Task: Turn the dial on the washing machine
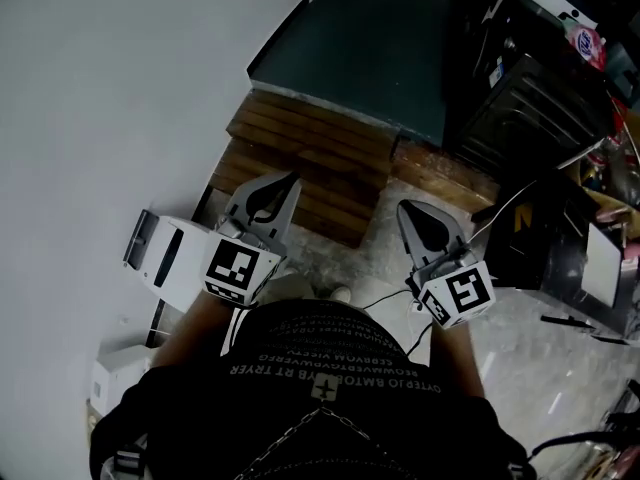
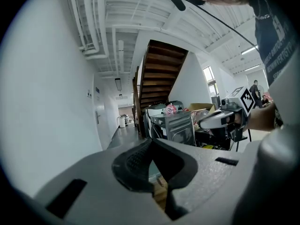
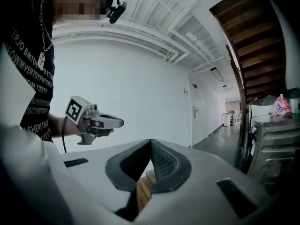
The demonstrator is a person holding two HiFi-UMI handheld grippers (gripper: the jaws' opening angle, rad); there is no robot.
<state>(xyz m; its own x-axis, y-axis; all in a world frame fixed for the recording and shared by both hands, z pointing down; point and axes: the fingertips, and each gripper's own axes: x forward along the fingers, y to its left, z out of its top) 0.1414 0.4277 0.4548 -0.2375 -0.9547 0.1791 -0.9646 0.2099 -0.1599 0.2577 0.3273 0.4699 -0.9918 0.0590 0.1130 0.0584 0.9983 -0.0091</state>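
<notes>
My left gripper and right gripper are held side by side at waist height, both pointing forward over the floor. Each is shut, its dark pads meeting at the tip with nothing between them. In the left gripper view the left gripper's jaws point toward a stack of metal appliances, with the right gripper at the right. In the right gripper view the right gripper's jaws face a white wall, and the left gripper shows at the left. I cannot make out a washing machine dial in any view.
A wooden slatted platform lies ahead on the floor, with dark green flooring beyond it. Dark appliances and clutter stand at the right. A white wall runs along the left with a white box on it. A brown staircase rises overhead.
</notes>
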